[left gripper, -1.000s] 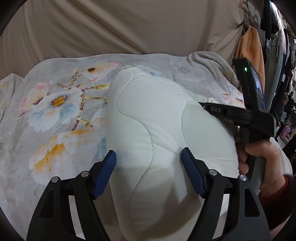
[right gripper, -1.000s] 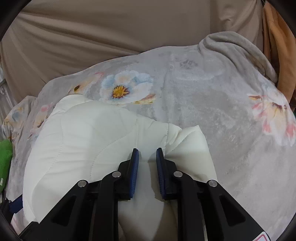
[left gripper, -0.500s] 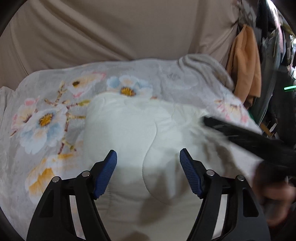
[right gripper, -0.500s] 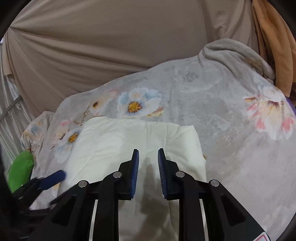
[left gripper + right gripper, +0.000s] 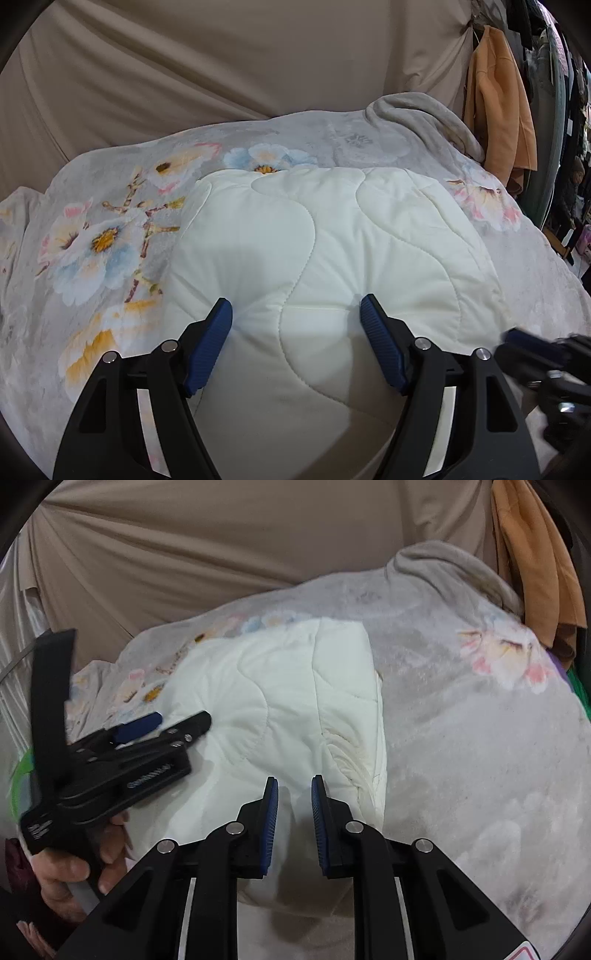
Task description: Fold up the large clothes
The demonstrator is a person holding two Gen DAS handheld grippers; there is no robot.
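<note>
A cream quilted garment (image 5: 332, 258) lies folded into a thick pad on the floral blanket (image 5: 92, 240). My left gripper (image 5: 297, 314) is wide open, its blue pads resting on the garment's near part, holding nothing. In the right wrist view the garment (image 5: 280, 709) lies left of centre, its folded edge facing right. My right gripper (image 5: 294, 797) hovers over the garment's near right corner, jaws a narrow gap apart with nothing between them. The left gripper (image 5: 177, 722) shows there at the left, over the garment, held by a hand.
A grey floral blanket (image 5: 480, 738) covers the bed, bunched at the far right corner (image 5: 424, 114). A beige curtain (image 5: 240, 55) hangs behind. An orange garment (image 5: 498, 99) hangs at the right. Something green (image 5: 18, 775) lies at the far left edge.
The garment has been laid down flat from a raised bulge. The right gripper pulled back and lifted off the cloth. The left gripper stayed open over it.
</note>
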